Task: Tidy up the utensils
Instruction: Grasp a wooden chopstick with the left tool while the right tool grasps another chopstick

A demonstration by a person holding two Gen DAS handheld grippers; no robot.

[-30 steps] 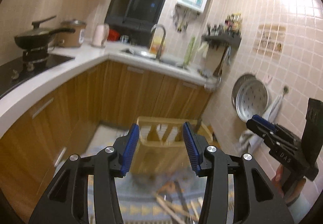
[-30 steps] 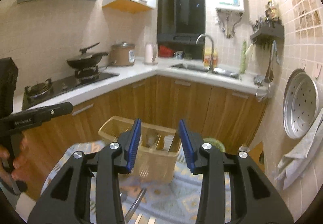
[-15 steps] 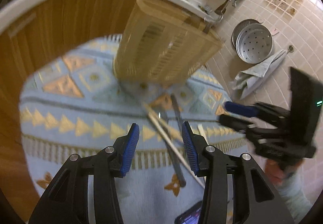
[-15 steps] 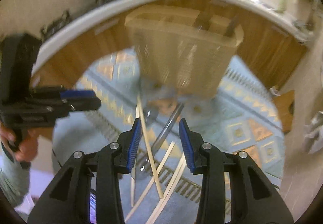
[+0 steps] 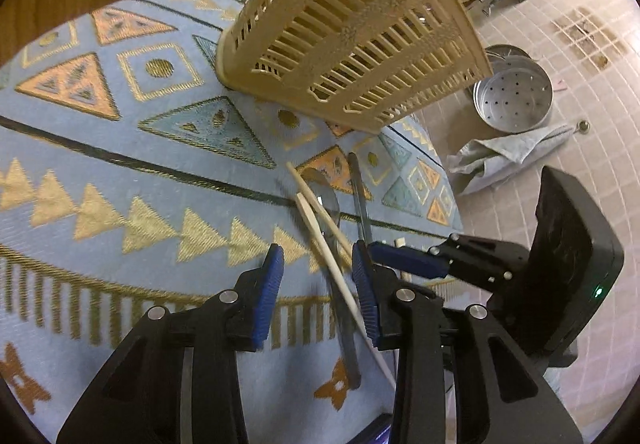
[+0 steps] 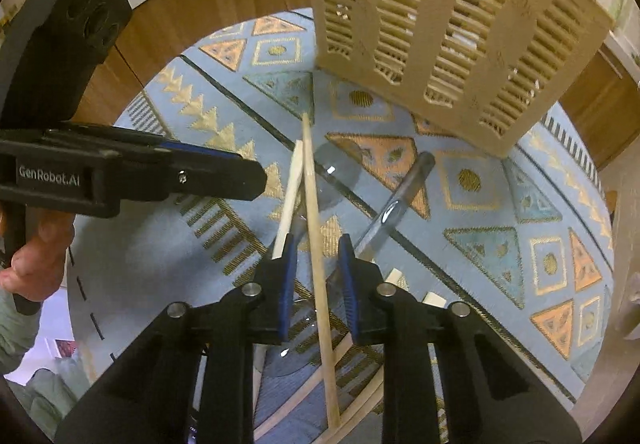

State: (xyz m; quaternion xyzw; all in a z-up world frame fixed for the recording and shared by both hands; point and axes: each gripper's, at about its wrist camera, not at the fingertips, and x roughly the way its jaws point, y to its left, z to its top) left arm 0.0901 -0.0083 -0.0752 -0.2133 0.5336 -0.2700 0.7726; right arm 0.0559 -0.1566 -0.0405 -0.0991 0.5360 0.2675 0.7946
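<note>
A beige slotted utensil basket [image 5: 352, 28] stands on a round table with a blue patterned cloth [image 5: 120, 148]; it also shows in the right wrist view [image 6: 452, 24]. In front of it lie several wooden chopsticks [image 5: 320, 228] and dark-handled metal utensils [image 5: 360, 200]. My left gripper [image 5: 318, 288] is open just above the chopsticks. My right gripper [image 6: 316, 272] is open, its jaws on either side of one chopstick [image 6: 314, 204], not closed on it. A metal utensil [image 6: 396, 204] lies to its right.
Wooden cabinets [image 6: 192, 4] curve behind the table. A perforated metal steamer tray [image 5: 512, 100] and a grey cloth [image 5: 500, 160] are against the tiled wall at right. A phone edge [image 5: 380, 432] lies near the table's front.
Both grippers have tilted down from the kitchen view and dropped close to the table, onto the loose chopsticks. The right gripper's jaws have narrowed around one chopstick.
</note>
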